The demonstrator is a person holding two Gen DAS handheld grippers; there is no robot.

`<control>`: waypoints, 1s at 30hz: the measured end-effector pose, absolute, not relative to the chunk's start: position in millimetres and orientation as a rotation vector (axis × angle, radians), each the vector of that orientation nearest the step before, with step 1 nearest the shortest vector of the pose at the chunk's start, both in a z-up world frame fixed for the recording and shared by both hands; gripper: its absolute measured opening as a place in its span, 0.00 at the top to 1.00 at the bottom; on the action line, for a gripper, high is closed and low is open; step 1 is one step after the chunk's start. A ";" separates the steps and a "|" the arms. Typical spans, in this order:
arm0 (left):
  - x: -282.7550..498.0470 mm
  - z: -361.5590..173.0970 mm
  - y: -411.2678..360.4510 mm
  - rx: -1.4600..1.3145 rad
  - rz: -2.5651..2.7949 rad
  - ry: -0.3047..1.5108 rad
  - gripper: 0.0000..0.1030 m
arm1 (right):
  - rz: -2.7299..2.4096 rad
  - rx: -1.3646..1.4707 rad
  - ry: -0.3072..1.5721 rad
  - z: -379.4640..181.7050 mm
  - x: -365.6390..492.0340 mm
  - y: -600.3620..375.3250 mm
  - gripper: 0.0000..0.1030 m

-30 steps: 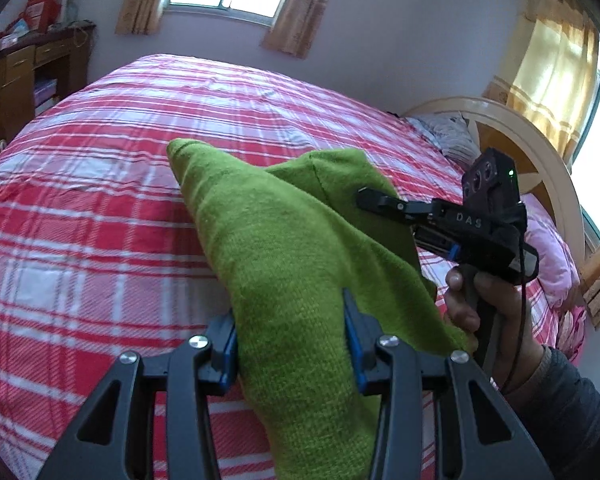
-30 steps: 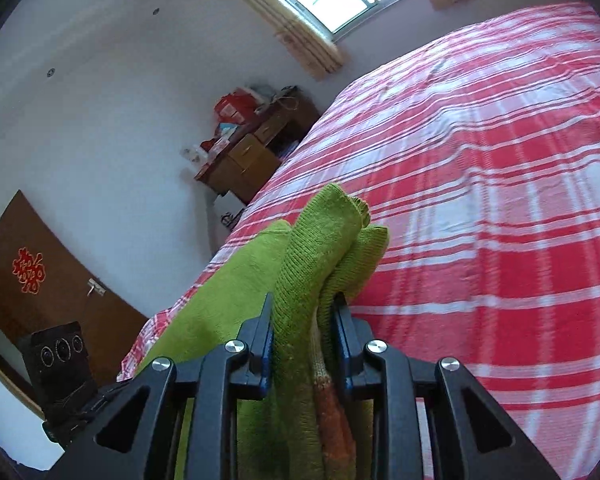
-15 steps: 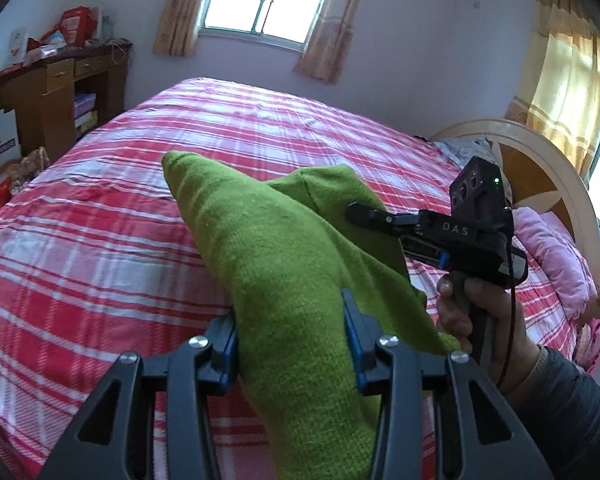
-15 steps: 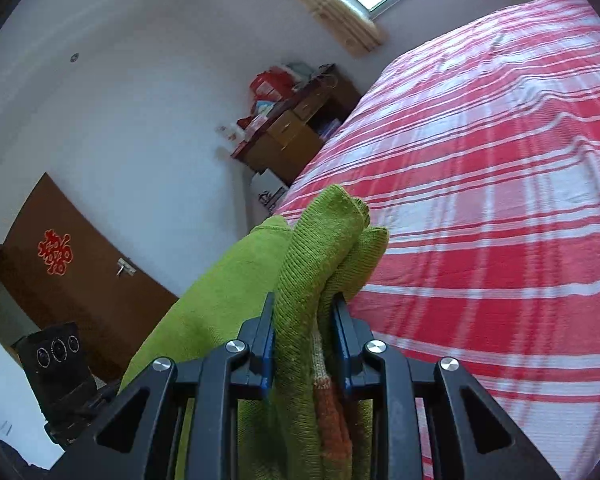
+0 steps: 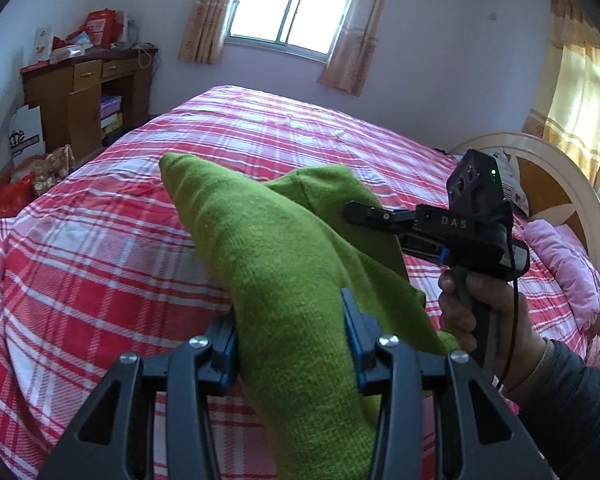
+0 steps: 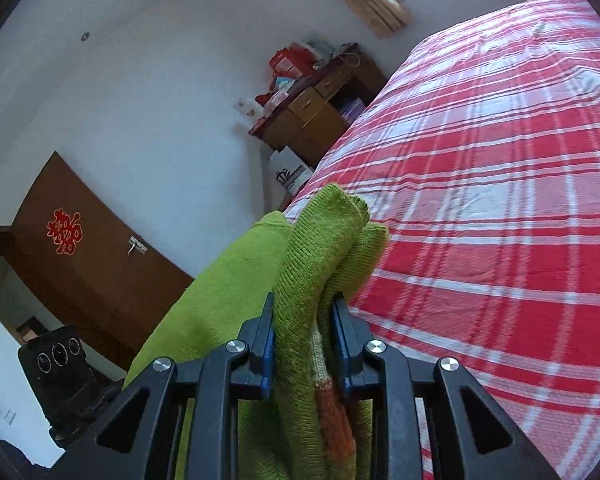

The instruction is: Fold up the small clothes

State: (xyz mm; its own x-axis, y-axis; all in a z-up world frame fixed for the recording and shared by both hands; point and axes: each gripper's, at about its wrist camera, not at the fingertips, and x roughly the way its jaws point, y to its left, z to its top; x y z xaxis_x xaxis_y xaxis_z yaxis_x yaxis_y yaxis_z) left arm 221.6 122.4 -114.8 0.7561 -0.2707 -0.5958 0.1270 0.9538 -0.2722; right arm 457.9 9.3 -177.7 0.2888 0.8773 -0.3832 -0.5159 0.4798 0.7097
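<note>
A green knitted garment (image 5: 276, 264) hangs in the air between my two grippers above the bed. My left gripper (image 5: 290, 332) is shut on a thick fold of it. My right gripper (image 6: 302, 328) is shut on bunched layers of the same garment (image 6: 312, 264), with an orange and white patch showing low between its fingers. In the left wrist view the right gripper (image 5: 364, 214) sits to the right at the far side of the garment, held by a hand (image 5: 476, 312). The left gripper's body (image 6: 60, 364) shows at the lower left of the right wrist view.
The bed with a red and white plaid cover (image 5: 100, 248) lies below. A wooden headboard (image 5: 540, 176) and pink pillow (image 5: 568, 264) are at the right. A wooden desk (image 5: 84, 88) with clutter and bags on the floor (image 5: 24, 176) stand left. A brown door (image 6: 80, 240) is behind.
Both grippers have risen and tilted up with the garment still held; more of the room, window and door shows. The grips have not changed.
</note>
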 end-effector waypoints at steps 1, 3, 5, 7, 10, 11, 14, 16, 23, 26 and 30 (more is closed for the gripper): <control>219.1 -115.3 123.8 -0.221 -0.214 0.678 0.57 | 0.990 0.504 0.843 -178.0 458.6 13.0 0.76; 216.8 -117.3 128.2 -0.219 -0.206 0.673 0.57 | 1.000 0.502 0.847 -177.7 460.0 20.9 0.76; 212.6 -120.1 135.6 -0.218 -0.202 0.672 0.57 | 1.009 0.499 0.851 -177.0 462.1 26.3 0.76; 211.0 -122.7 138.9 -0.220 -0.193 0.673 0.57 | 1.018 0.496 0.857 -177.2 465.7 34.5 0.76; 209.4 -125.7 142.6 -0.222 -0.184 0.677 0.57 | 1.035 0.492 0.866 -177.9 463.0 40.5 0.76; 208.6 -127.0 144.4 -0.222 -0.184 0.679 0.57 | 1.043 0.489 0.869 -178.1 462.4 43.1 0.76; 205.6 -131.4 146.4 -0.221 -0.183 0.682 0.57 | 1.049 0.487 0.869 -177.8 462.1 48.2 0.76; 203.1 -133.1 148.9 -0.223 -0.183 0.681 0.57 | 1.055 0.489 0.870 -178.2 460.9 49.7 0.76; 193.7 -136.9 154.5 -0.214 -0.185 0.684 0.57 | 1.065 0.494 0.883 -183.2 460.5 54.1 0.76; 190.6 -141.0 158.2 -0.215 -0.187 0.687 0.57 | 1.065 0.491 0.884 -184.0 461.0 57.4 0.76; 187.7 -152.1 163.9 -0.224 -0.183 0.707 0.57 | 1.056 0.496 0.890 -186.4 462.1 56.3 0.76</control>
State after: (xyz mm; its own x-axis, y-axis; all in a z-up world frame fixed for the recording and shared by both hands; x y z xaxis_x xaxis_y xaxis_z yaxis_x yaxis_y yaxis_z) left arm 187.7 163.9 -152.1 0.7463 -0.2409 -0.6204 0.0899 0.9602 -0.2646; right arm 462.1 56.3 -186.4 0.2054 0.8997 -0.3851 -0.5320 0.4330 0.7277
